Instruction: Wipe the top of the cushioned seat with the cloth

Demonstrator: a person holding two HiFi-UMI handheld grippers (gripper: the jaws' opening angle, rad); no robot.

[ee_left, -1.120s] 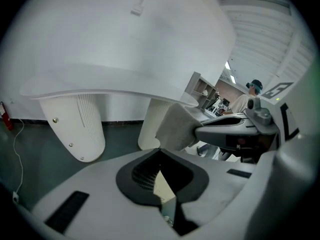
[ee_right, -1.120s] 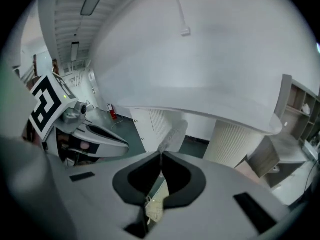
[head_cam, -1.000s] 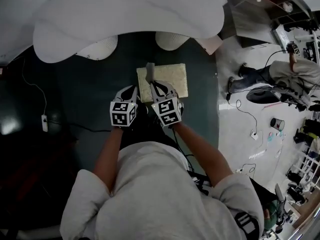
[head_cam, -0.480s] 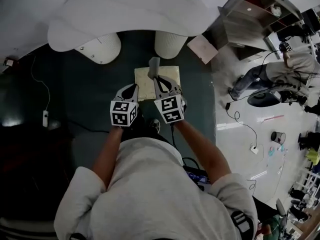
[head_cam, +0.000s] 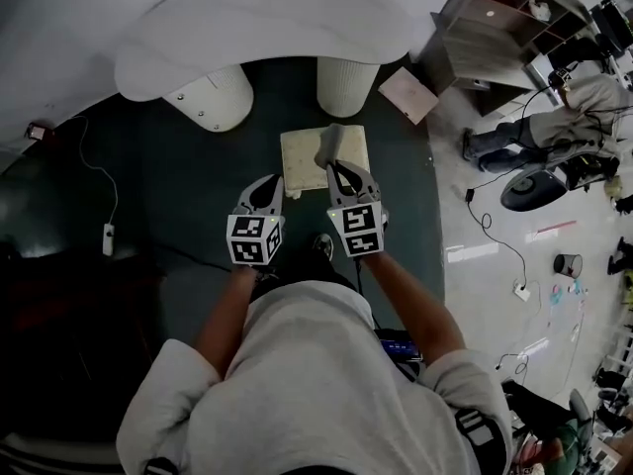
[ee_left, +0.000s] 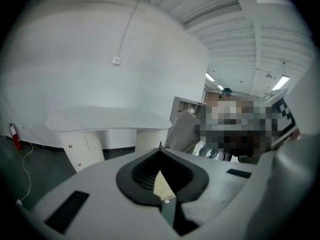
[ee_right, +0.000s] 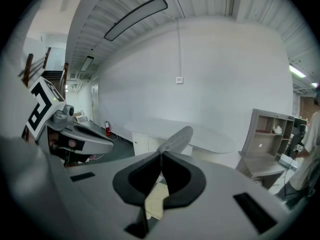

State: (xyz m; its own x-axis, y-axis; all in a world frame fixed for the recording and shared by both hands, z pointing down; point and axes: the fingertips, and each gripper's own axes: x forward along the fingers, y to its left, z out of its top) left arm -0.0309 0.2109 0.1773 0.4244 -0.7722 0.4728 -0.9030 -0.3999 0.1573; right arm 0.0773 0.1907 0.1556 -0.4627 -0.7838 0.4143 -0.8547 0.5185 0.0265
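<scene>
The cushioned seat (head_cam: 302,166) is a cream square pad low on the dark floor, in front of me. A grey cloth (head_cam: 329,144) sticks up from the tips of my right gripper (head_cam: 341,169), which is shut on it over the seat's middle right. In the right gripper view the cloth (ee_right: 176,139) rises past the closed jaws, and the seat (ee_right: 156,201) shows below them. My left gripper (head_cam: 265,188) is shut on nothing, near the seat's front left corner. The left gripper view shows a sliver of the seat (ee_left: 161,186) under the jaws and the cloth (ee_left: 184,129) to the right.
A white table (head_cam: 257,23) on two ribbed round legs (head_cam: 210,97) (head_cam: 346,85) stands just beyond the seat. A flat board (head_cam: 407,95) lies to the right, with a shelf unit (head_cam: 495,28) behind. A person (head_cam: 584,117) stands far right. A cable and power strip (head_cam: 107,237) lie left.
My right gripper has carried the cloth from the seat's left part toward its middle right. The left gripper has kept beside it, shut. My head view has shifted.
</scene>
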